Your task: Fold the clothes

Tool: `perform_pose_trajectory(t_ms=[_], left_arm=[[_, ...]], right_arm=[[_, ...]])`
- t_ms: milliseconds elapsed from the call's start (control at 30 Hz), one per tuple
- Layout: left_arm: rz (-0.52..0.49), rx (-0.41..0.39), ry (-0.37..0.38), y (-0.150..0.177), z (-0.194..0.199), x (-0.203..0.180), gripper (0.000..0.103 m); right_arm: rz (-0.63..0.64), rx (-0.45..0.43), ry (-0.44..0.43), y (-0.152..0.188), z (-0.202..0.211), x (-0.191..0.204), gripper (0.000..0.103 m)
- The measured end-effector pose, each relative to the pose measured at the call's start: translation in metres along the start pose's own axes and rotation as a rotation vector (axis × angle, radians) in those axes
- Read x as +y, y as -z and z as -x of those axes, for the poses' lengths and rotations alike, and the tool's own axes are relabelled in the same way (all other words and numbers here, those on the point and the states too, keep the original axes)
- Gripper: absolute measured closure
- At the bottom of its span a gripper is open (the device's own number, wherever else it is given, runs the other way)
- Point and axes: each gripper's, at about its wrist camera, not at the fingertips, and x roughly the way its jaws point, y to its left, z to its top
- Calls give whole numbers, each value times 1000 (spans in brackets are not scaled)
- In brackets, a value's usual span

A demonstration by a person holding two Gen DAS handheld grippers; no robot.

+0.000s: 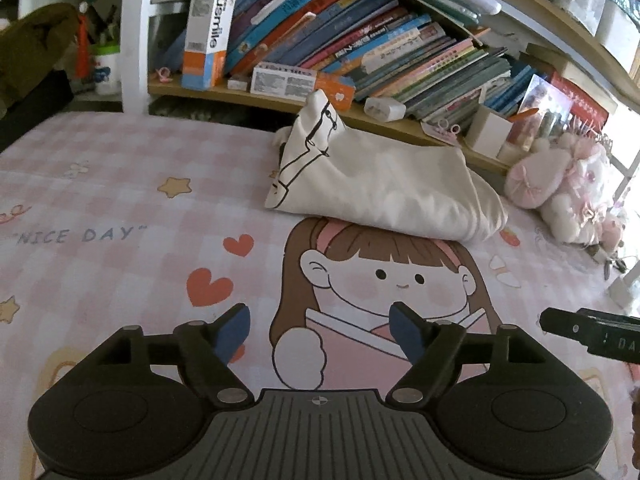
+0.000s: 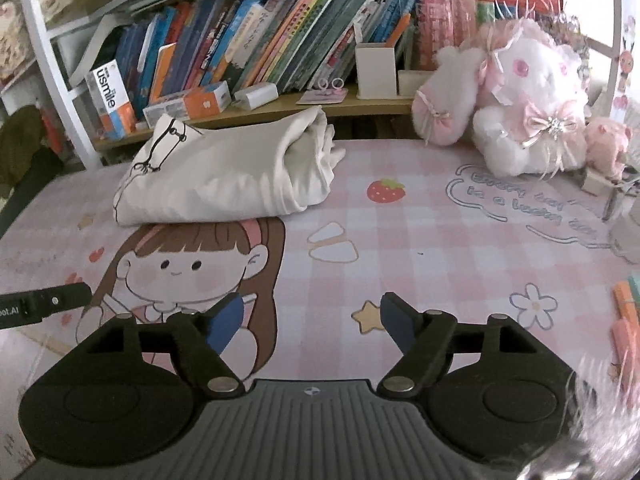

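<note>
A: My left gripper (image 1: 320, 330) hangs low over the bed sheet (image 1: 120, 208), jaws spread wide, nothing between the blue pads (image 1: 234, 330). Cartoon girl print directly beneath.

B: And the other?

A: My right gripper (image 2: 312, 322) the same: fingers apart, empty, above the pink checked sheet, over the girl's hair and a yellow star. Each camera catches the tip of the other gripper at its frame edge, so the two sit side by side, near but apart.

B: The clothing?

A: Cream garment (image 1: 384, 184) with a black line drawing, already folded into a bundle, lying on the sheet beyond both grippers, just past the top of the girl's head, close to the bookshelf (image 1: 360, 40). Well clear of the fingers.

B: Any difference between views?

A: The right wrist view shows the bundle's layered open end (image 2: 316, 152) and a strawberry print beside it; the left wrist view shows only its smooth flank. The plush toy (image 2: 532, 100) is full in the right view, cramped at the edge in the left. Only the left shows "NICE DAY" and red hearts.
</note>
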Motion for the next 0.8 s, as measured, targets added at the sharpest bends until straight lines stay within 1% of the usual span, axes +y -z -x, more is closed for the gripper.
perform_pose_trajectory(t_ms=[33, 167, 300, 367, 500, 633, 700, 800], left_arm=[[-3, -2, -4, 2, 2, -1, 25], [-14, -12, -22, 10, 11, -7, 25], [-46, -31, -49, 19, 20, -15, 24], [-67, -42, -65, 23, 24, -20, 24], [-115, -50, -59, 31, 31, -29, 24], [-133, -49, -64, 40, 35, -34, 24], [-140, -47, -66, 44, 36, -37, 18], [-162, -47, -74, 50, 36, -41, 16]], right_arm=[[11, -2, 10, 2, 2, 2, 22], [63, -32, 61, 8, 13, 12, 18], [44, -28, 57, 16, 19, 17, 13], [32, -24, 53, 20, 21, 20, 12], [9, -17, 46, 27, 26, 25, 12], [-6, -11, 46, 36, 31, 30, 12], [-2, -11, 45, 40, 33, 33, 12], [11, -7, 42, 44, 34, 36, 12]])
